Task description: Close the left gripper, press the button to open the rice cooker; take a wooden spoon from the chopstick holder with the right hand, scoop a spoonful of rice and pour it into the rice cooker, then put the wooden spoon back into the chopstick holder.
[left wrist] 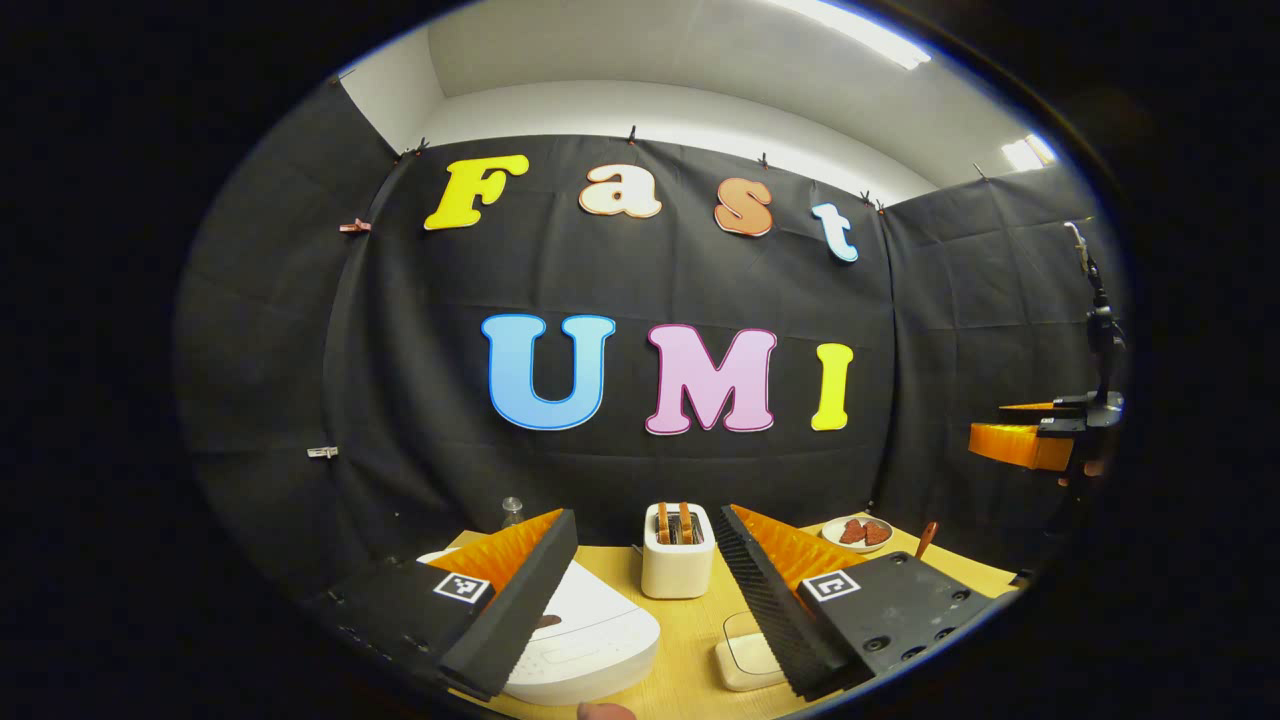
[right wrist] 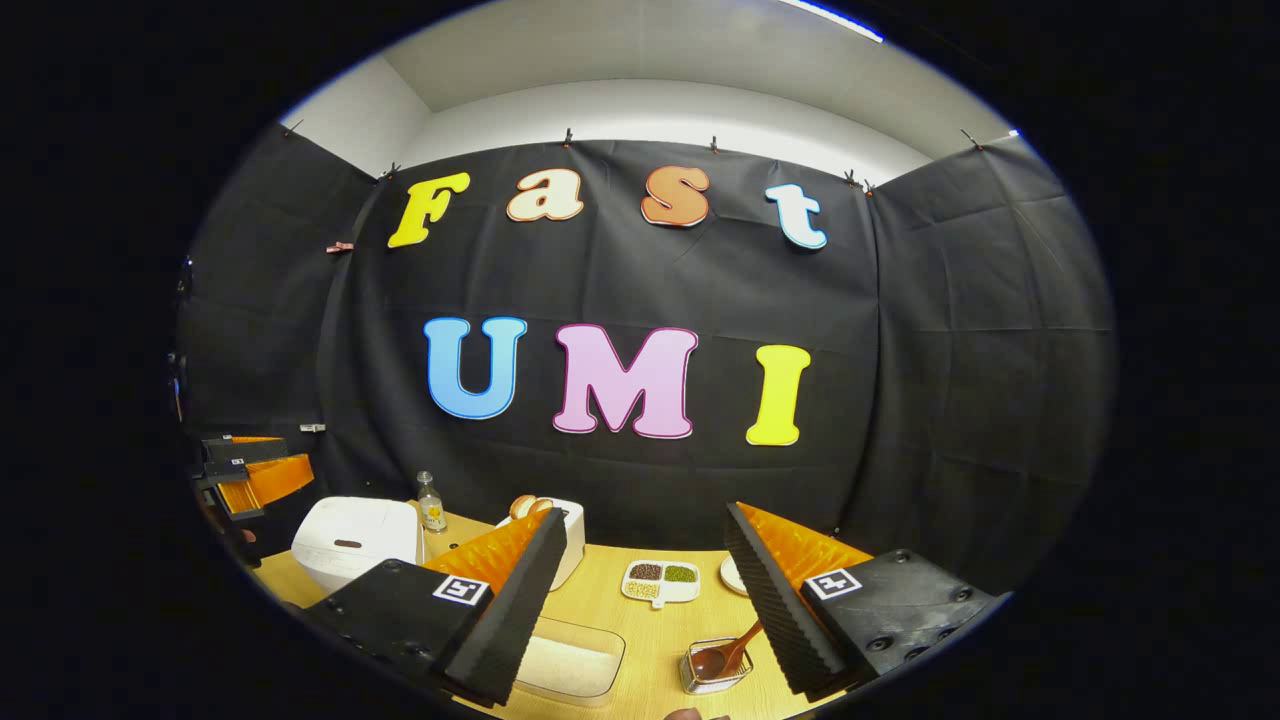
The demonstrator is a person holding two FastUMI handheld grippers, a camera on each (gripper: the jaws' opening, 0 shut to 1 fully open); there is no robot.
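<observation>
My left gripper (left wrist: 645, 515) is open above the table's near edge. Its left finger hangs over the white rice cooker (left wrist: 590, 645), whose lid is down. A clear box of rice (left wrist: 745, 655) lies between the fingers. The wooden spoon (left wrist: 925, 540) pokes up at the right. In the right gripper view, my right gripper (right wrist: 645, 512) is open and holds nothing. The wooden spoon (right wrist: 725, 655) rests in the small chopstick holder (right wrist: 712, 675) just left of its right finger. The rice box (right wrist: 575, 660) sits by its left finger, and the closed rice cooker (right wrist: 350, 540) stands far left.
A white toaster (left wrist: 677, 560) holding bread stands mid-table, seen too as the toaster (right wrist: 565, 530). A plate of red food (left wrist: 857, 533), a divided dish of grains (right wrist: 660, 580) and a small bottle (right wrist: 431, 505) sit toward the back. The other gripper (left wrist: 1040, 440) hovers at the right.
</observation>
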